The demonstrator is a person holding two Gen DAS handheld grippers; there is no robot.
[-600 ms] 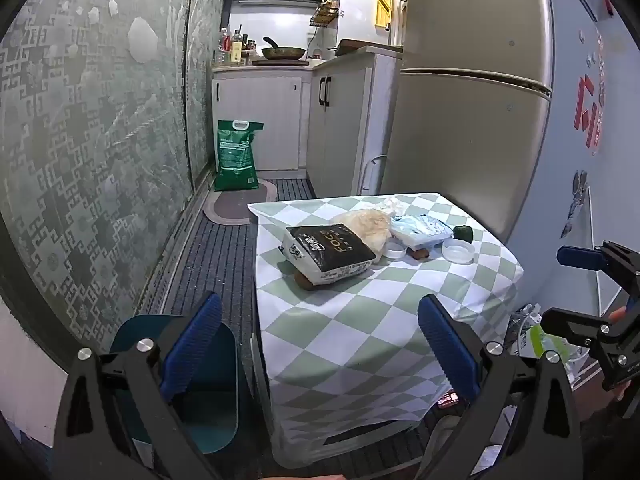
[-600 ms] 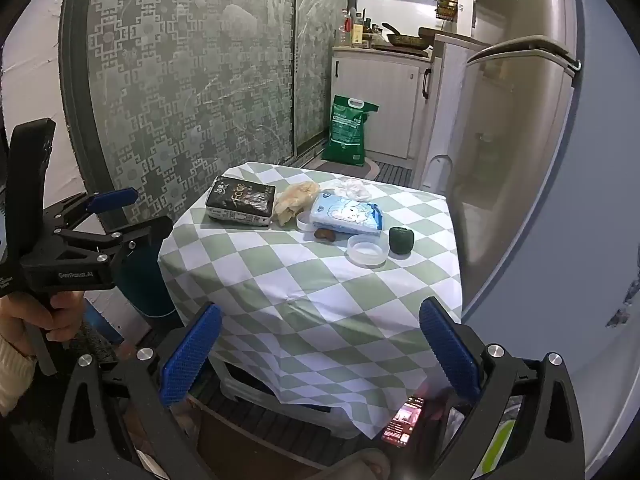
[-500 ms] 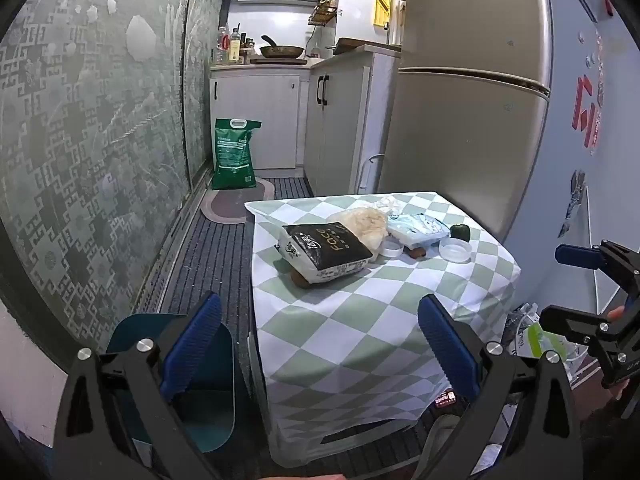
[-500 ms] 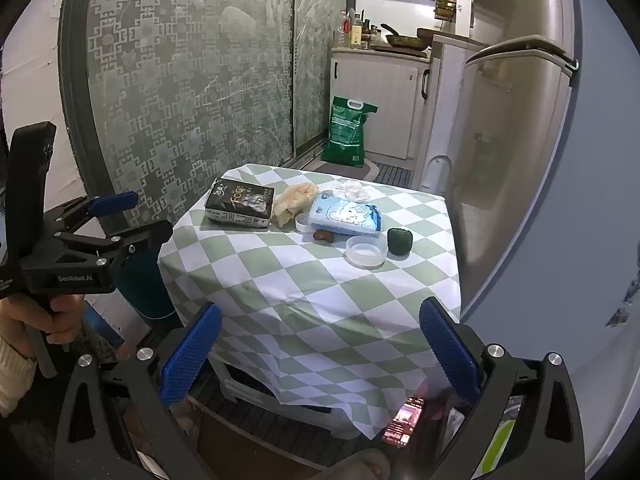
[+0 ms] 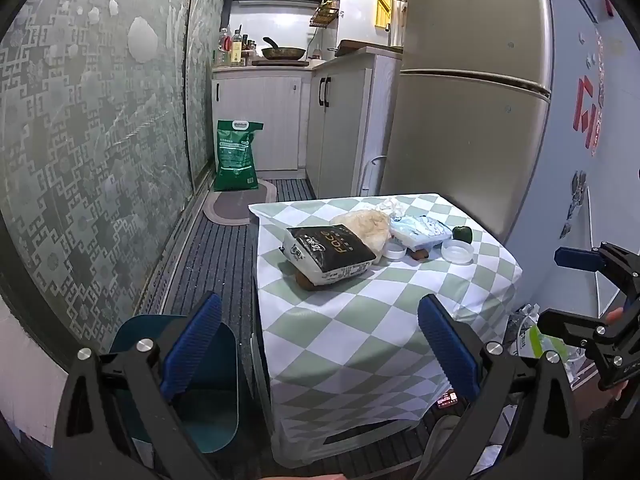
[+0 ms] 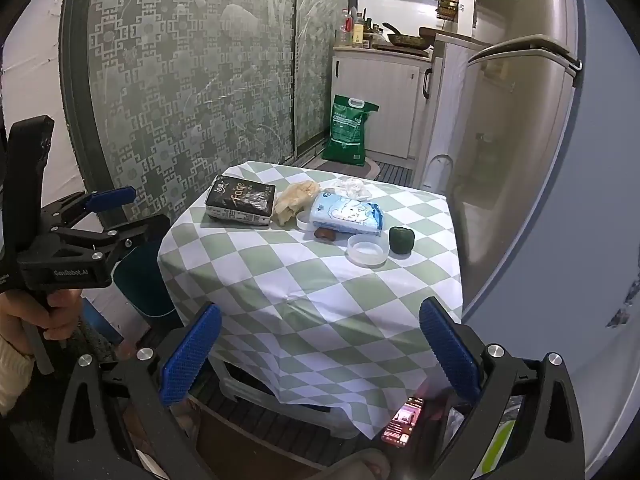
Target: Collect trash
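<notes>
1. On the small table (image 6: 320, 292), under a green-and-white checked cloth, the items sit grouped at the far half: one black tissue pack (image 6: 241, 205), one crumpled tan plastic bag (image 6: 296, 199), one blue-and-white wipes pack (image 6: 347, 213), one crumpled white tissue (image 6: 352, 188), two round white lids (image 6: 367, 249), one green bell pepper (image 6: 401, 240) and one small brown scrap (image 6: 325, 233).
2. One teal trash bin (image 5: 208, 364) stands on the floor just beside the table's left edge.
3. Left gripper (image 5: 320, 350): jaws fully apart, nothing between the blue pads, aimed downward over the near table edge and the bin.
4. Right gripper (image 6: 320, 354): jaws fully apart, empty, held short of the table's near corner.
5. Each gripper is carried by one hand; the left hand (image 6: 44, 316) shows on its handle.
6. One green sack (image 5: 236, 156) stands on the floor by the white cabinets, well apart from the table; one refrigerator (image 5: 472, 92) stands just behind it.
</notes>
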